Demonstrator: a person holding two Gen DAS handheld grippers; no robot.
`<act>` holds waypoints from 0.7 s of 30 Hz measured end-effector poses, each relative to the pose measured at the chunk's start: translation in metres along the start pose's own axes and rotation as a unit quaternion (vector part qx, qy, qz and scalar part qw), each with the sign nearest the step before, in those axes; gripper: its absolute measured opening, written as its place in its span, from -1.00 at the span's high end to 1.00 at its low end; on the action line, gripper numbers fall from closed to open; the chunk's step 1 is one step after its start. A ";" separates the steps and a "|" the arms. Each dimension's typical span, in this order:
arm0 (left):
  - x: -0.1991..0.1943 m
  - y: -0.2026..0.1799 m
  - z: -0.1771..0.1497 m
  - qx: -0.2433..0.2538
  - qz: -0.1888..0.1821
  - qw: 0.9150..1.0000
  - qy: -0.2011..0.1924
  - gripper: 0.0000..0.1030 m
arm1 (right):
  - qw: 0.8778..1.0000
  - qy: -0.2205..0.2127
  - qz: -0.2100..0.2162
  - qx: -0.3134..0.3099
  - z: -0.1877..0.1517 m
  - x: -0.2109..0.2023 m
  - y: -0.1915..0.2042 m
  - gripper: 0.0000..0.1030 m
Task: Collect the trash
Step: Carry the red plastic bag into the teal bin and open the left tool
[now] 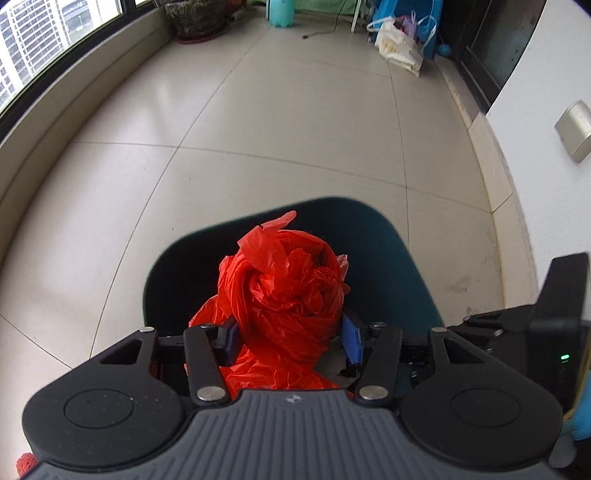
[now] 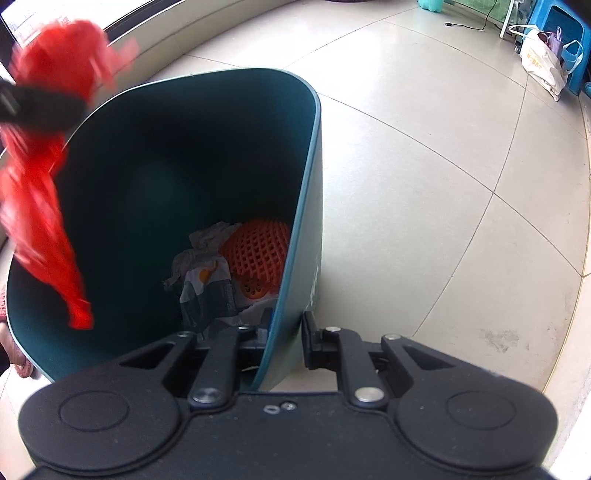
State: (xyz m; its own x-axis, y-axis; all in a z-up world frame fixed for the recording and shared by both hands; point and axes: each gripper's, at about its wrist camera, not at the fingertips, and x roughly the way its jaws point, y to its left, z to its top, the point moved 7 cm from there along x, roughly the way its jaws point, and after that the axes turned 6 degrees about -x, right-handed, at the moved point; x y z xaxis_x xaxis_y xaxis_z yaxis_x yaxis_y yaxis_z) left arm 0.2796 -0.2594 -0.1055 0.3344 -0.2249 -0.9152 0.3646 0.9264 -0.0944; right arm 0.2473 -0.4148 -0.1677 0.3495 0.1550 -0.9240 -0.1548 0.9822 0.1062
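Home enclosed balcony, glossy beige floor tiles [image 1: 288, 110], wide window [image 1: 33, 40] facing high-rises, potted plant [image 1: 199, 18], white tote bag [image 1: 400, 50], blue plastic stool [image 2: 557, 33]

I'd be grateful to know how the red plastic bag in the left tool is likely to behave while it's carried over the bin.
The red plastic bag is probably floppy: its tail droops below the left tool. It looks thin and crinkled, so likely light and apt to swing. Bunched between the pads, it could slip if loosened above the bin.

Crumpled red plastic bag [image 1: 284, 291] above the dark-teal bin [image 2: 303, 155].
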 end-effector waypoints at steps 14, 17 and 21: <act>0.091 0.002 -0.042 0.009 0.033 0.996 0.081 -0.05 | 1.000 -0.003 0.004 -0.001 -0.005 0.000 -0.002 0.74; 0.095 0.003 -0.045 0.008 0.029 0.996 0.085 -0.06 | 1.000 -0.003 0.004 -0.002 -0.005 0.000 -0.002 0.74; 0.090 0.012 -0.045 -0.005 0.011 0.997 0.077 -0.28 | 1.000 -0.003 0.003 -0.002 -0.005 0.000 -0.003 0.74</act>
State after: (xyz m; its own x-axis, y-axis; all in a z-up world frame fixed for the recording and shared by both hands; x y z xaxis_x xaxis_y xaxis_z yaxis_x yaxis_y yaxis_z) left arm 0.2750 -0.2553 -0.2067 0.2037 -0.1557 -0.9666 0.3496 0.9338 -0.0768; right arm 0.2435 -0.4179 -0.1699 0.3539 0.1625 -0.9211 -0.1616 0.9806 0.1109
